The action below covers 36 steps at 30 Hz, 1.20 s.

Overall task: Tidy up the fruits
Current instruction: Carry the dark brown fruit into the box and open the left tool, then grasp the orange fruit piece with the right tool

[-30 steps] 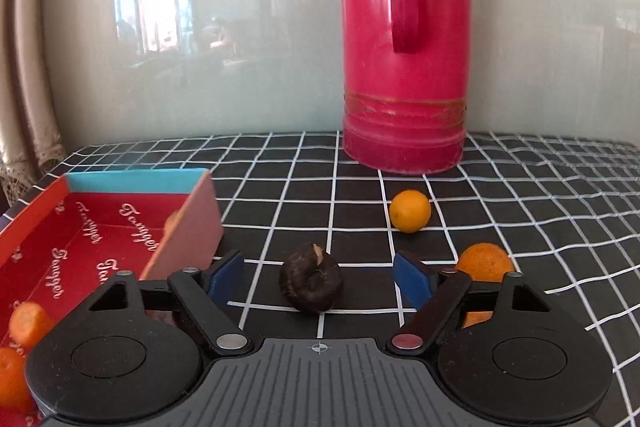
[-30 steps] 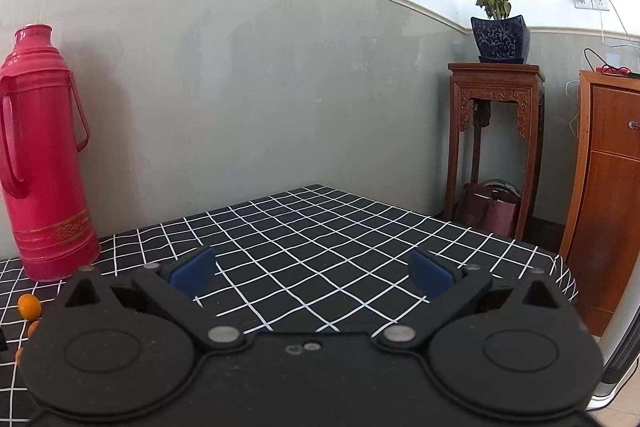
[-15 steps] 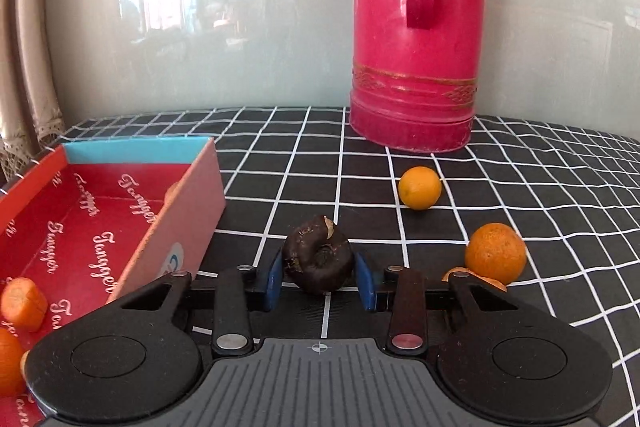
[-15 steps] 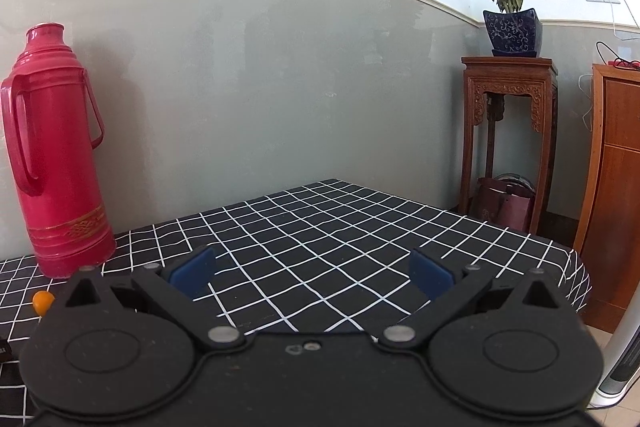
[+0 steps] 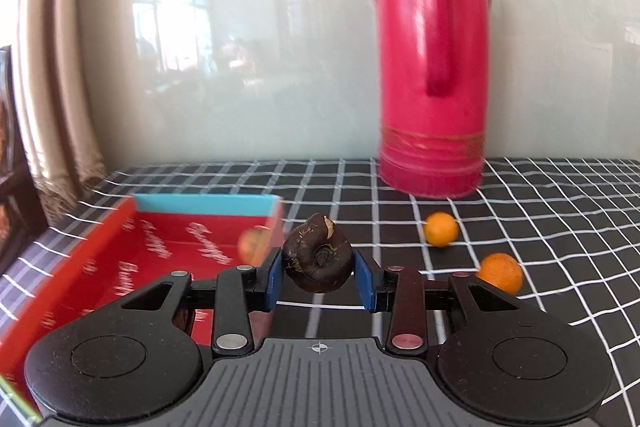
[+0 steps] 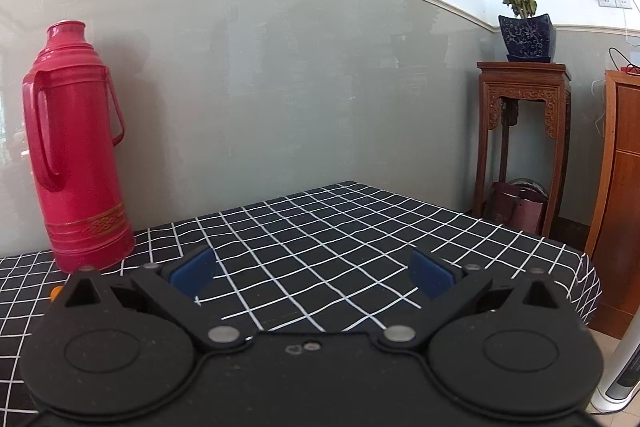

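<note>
One dark fruit (image 5: 318, 253) sits clenched in our left hand-held gripper (image 5: 319, 281) (right hand-held gripper (image 6: 312, 273) spread, idle); next, we'd carry it over the red box (image 5: 80, 267) near the worktop's left edge.

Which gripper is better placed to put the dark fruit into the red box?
Left. The left gripper is shut on the dark fruit, right beside the red box. The right gripper is open, holds nothing, and faces bare tablecloth.

Table in black white-checked cloth (image 5: 540, 211) carries tall pink-red thermos (image 5: 432, 67), red cardboard box (image 5: 80, 267), two small oranges (image 5: 441, 229).
</note>
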Each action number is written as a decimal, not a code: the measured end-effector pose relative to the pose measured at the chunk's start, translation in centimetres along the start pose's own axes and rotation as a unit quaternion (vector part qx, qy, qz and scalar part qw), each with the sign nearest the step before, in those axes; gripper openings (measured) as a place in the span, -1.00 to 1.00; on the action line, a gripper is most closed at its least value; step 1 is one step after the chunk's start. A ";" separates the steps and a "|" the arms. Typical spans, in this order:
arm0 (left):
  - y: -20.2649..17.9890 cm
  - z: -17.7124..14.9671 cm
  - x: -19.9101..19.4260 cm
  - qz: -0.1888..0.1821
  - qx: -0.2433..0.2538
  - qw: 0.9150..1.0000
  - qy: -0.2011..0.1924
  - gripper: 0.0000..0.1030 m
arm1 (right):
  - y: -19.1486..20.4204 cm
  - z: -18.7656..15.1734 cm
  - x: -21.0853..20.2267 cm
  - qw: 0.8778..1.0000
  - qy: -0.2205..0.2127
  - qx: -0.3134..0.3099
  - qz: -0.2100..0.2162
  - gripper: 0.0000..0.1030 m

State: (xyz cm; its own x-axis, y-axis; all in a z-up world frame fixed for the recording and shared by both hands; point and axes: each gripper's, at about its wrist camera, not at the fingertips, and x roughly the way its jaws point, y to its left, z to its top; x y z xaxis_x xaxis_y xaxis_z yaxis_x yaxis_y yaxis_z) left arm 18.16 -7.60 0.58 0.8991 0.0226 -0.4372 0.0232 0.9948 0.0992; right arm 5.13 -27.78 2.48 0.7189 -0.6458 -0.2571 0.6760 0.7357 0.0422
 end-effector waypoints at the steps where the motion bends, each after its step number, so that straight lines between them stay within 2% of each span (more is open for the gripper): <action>1: 0.6 0.1 -0.3 0.008 0.000 1.000 -0.004 -0.25 | 0.3 -0.1 -0.1 1.000 0.000 -0.004 0.005 0.89; 5: 3.7 -0.1 -0.9 0.044 -0.010 0.999 -0.005 -0.25 | 1.7 -0.5 -0.6 0.999 0.002 -0.024 0.033 0.89; 11: 8.5 -1.2 0.2 0.097 -0.042 0.994 0.018 -0.25 | 4.1 -1.1 -1.0 0.996 0.012 -0.050 0.067 0.89; 18: 11.4 -2.3 1.1 0.121 -0.066 0.990 0.035 -0.24 | 6.6 -1.6 -1.2 0.993 0.018 -0.068 0.097 0.89; 19: 11.7 -2.3 1.0 0.121 -0.071 0.990 0.035 -0.21 | 7.0 -1.7 -1.2 0.992 0.023 -0.070 0.104 0.89; 20: 11.9 -2.3 1.0 0.123 -0.075 0.989 0.035 -0.03 | 7.5 -1.9 -1.1 0.991 0.029 -0.072 0.111 0.89; 21: 12.1 -2.4 0.9 0.127 -0.077 0.988 0.034 0.32 | 8.0 -2.0 -1.0 0.990 0.035 -0.073 0.118 0.89; 23: 12.4 -2.5 0.1 0.139 -0.083 0.986 0.025 0.65 | 9.0 -2.3 -0.9 0.986 0.050 -0.075 0.137 0.89; 28: 13.2 -2.3 -1.8 0.144 -0.073 0.987 -0.014 0.68 | 11.5 -3.1 -0.3 0.975 0.096 -0.076 0.185 0.88; 32: 14.5 -2.4 -3.5 0.151 -0.083 0.984 -0.034 0.81 | 13.2 -3.5 0.1 0.968 0.113 -0.081 0.208 0.80; 36: 15.9 -3.0 -4.9 0.170 -0.090 0.980 -0.047 0.87 | 14.6 -3.8 1.2 0.964 0.133 -0.090 0.210 0.47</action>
State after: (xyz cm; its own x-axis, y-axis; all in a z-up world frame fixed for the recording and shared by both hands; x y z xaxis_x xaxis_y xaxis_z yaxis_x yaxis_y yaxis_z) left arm 12.79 8.38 1.65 0.8780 0.3542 -0.3219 -0.3536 0.9333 0.0626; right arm 15.23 -17.01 -0.92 0.8404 -0.2252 -0.4930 0.2773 0.9602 0.0340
